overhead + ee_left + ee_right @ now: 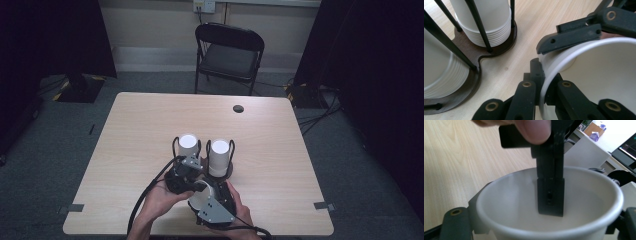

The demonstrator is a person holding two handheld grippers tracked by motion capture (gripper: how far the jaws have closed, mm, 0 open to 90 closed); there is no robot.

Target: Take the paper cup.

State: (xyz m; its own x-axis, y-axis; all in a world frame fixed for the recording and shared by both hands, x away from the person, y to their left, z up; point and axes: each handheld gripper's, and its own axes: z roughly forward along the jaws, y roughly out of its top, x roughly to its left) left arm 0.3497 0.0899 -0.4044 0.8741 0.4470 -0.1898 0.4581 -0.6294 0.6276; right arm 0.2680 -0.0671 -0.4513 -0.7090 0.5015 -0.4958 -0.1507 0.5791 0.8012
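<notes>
A white paper cup (199,198) hangs just above the table's front edge, held between both grippers. My right gripper (212,206) is shut around its body; in the right gripper view the cup (509,195) sits between that gripper's jaws, mouth toward the camera. My left gripper (541,72) is shut on the cup's rim (549,75), one jaw inside the cup and one outside. Just beyond the grippers, two tall stacks of white cups (188,146) (219,156) stand upright in a black wire holder with a brown base (481,53).
The wooden table (150,115) has a round cable hole (238,108) at the far right. A black folding chair (230,55) stands behind the table. Dark curtains hang at both sides, with cables on the floor at the right.
</notes>
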